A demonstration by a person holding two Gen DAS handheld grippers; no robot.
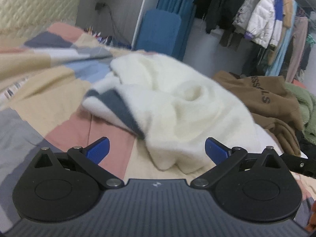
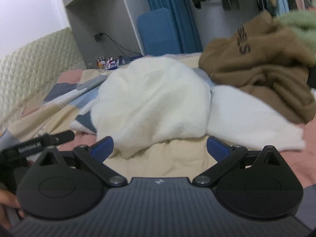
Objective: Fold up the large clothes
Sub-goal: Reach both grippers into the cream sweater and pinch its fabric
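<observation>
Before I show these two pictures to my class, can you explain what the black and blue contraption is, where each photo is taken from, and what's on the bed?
A person holds a two-finger gripper in each hand, each with a camera looking along its fingers. One picture looks past the left gripper, the other past the right gripper. Both are open and hold nothing. On the patchwork quilt lies a crumpled white sweater, with a brown hoodie and a green fleece piled beside it.
</observation>
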